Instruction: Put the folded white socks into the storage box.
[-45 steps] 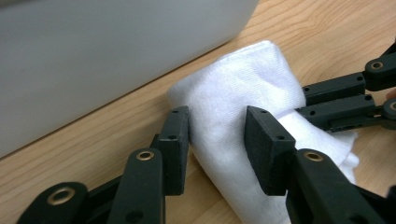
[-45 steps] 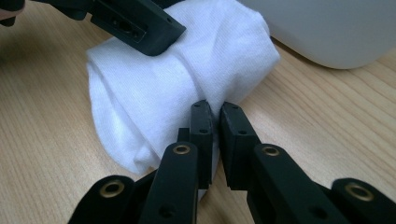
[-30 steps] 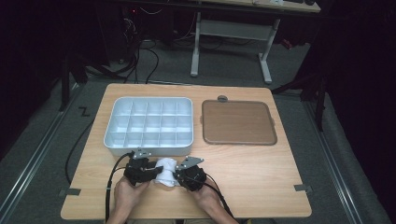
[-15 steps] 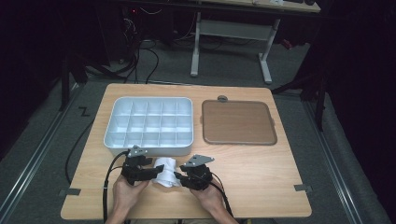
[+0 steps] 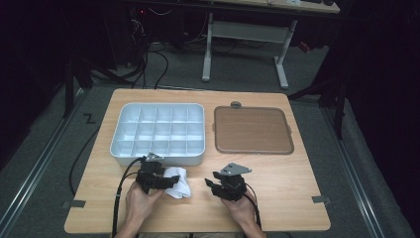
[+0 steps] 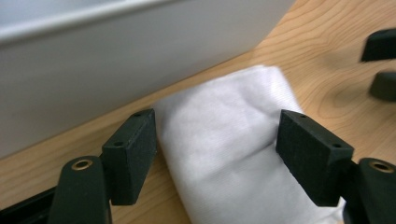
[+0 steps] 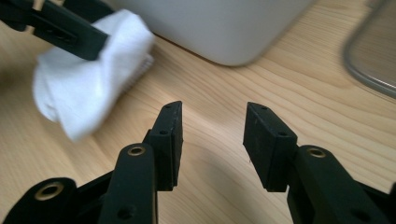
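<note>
Left gripper view has the small white folded cloth point(image 6: 233, 154) lying between wide-spread jaws of the left gripper point(image 6: 217, 149), pads apparently just clear of it, on the wooden table point(image 5: 277, 178) near the white compartment tray point(image 5: 158, 131). These jaws have just been opening, so the fold may spring loose, or a jaw may snag and drag it. Compared with a second ago, the right gripper point(image 5: 218, 186) has left the cloth and moved right, its jaws opening, empty and half-spread.
</note>
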The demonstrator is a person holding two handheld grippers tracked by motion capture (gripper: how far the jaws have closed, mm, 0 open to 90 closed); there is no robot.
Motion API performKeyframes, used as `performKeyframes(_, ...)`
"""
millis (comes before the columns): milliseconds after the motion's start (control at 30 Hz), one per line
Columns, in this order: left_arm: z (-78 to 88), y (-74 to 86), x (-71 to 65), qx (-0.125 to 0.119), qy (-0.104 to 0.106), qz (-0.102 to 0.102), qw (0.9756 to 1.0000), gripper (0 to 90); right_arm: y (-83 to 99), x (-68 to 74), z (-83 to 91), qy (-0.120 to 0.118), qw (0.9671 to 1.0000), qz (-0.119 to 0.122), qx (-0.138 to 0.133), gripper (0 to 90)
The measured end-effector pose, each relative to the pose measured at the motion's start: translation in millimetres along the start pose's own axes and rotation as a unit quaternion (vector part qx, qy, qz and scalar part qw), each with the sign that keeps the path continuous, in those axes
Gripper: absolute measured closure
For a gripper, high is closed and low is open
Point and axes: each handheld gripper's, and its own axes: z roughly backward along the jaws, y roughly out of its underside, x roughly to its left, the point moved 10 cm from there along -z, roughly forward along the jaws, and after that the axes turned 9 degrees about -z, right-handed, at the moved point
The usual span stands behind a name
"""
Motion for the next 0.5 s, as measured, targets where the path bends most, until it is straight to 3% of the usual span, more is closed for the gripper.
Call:
performKeyframes(267, -2.1, 5.5, 6.0, 0.006, 0.001, 0.030, 0.9995, 33.1, 17.8, -51.1, 22.0, 0.057, 0.9981, -0.024, 0.000, 56.2)
performKeyframes(500, -1.9, 7.6, 5.8, 0.005, 0.003, 0.038, 0.9993, 38.4, 30.6, -96.8, 41.0, 0.112, 0.9923, -0.052, 0.002, 53.8)
